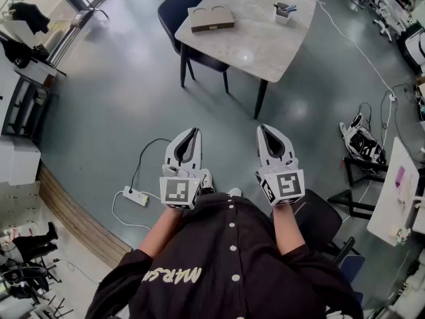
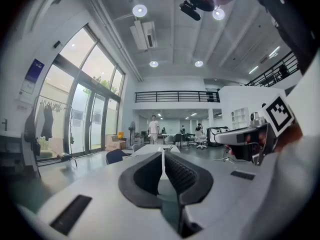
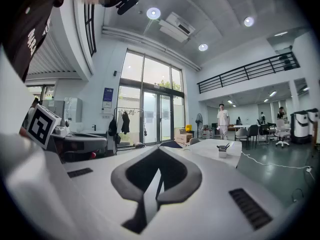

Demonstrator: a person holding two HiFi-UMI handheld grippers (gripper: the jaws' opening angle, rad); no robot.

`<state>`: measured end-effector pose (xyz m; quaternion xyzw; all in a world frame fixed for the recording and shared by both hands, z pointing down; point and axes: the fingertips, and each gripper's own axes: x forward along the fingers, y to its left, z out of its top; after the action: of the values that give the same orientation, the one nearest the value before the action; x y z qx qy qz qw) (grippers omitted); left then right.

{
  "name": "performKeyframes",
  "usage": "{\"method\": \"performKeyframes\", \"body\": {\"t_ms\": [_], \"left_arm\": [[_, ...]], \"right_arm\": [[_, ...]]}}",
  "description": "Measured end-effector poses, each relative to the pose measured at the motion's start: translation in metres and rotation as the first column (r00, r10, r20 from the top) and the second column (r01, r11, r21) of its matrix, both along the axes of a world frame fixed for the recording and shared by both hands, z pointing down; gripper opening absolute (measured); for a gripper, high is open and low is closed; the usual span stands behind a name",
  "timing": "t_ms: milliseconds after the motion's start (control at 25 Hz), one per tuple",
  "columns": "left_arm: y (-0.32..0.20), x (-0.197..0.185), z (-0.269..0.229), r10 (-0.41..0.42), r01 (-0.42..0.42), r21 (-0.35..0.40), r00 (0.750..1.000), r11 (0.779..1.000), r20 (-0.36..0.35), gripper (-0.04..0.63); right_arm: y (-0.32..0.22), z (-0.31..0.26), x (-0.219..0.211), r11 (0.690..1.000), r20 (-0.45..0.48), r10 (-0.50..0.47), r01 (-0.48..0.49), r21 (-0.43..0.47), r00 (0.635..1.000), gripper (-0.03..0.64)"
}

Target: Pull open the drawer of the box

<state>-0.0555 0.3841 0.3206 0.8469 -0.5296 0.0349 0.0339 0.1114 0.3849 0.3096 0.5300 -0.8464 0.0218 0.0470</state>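
Observation:
The box [image 1: 211, 18], flat and wood-coloured with a pale top, lies on the grey table [image 1: 255, 35] far ahead of me across the floor. Both grippers hang close to my body, well short of the table. My left gripper [image 1: 196, 131] is shut with nothing in it, and its jaws meet at the tip in the left gripper view [image 2: 163, 154]. My right gripper [image 1: 260, 127] is likewise shut and empty, as the right gripper view [image 3: 159, 151] shows. The table [image 3: 215, 146] appears beyond the right jaws. I cannot make out the box in either gripper view.
A small cup of pens [image 1: 284, 10] stands on the table's far right. A dark chair [image 1: 178, 8] is tucked at its left. A power strip [image 1: 135, 196] and cable lie on the floor by my left. A bag [image 1: 362, 141] and white desk [image 1: 398, 191] are at right.

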Motion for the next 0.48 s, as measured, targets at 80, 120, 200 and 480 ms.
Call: {"method": "performKeyframes", "body": {"t_ms": [80,120,200,480], "left_arm": [[-0.0010,-0.0001,-0.0015,0.001,-0.001,0.001,1.000,1.000,0.000,0.026],[-0.0015,-0.0002,-0.0021,0.000,0.000,0.001,1.000,1.000,-0.001,0.026],[-0.0020,-0.0004,-0.0025,0.000,0.000,0.000,1.000,1.000,-0.002,0.026],[-0.0041,-0.0050,0.0023,0.001,-0.001,-0.016,1.000,1.000,-0.013,0.026]], "right_arm": [[-0.0011,-0.0015,-0.0006,1.000,0.001,-0.001,0.001,0.005,1.000,-0.003],[-0.0016,-0.0020,-0.0008,1.000,0.001,-0.001,0.001,0.005,1.000,-0.003],[-0.0022,-0.0020,-0.0012,1.000,0.001,0.000,0.000,-0.001,1.000,-0.003],[-0.0036,-0.0006,-0.0049,1.000,0.006,0.004,-0.004,0.009,1.000,-0.003]]}}
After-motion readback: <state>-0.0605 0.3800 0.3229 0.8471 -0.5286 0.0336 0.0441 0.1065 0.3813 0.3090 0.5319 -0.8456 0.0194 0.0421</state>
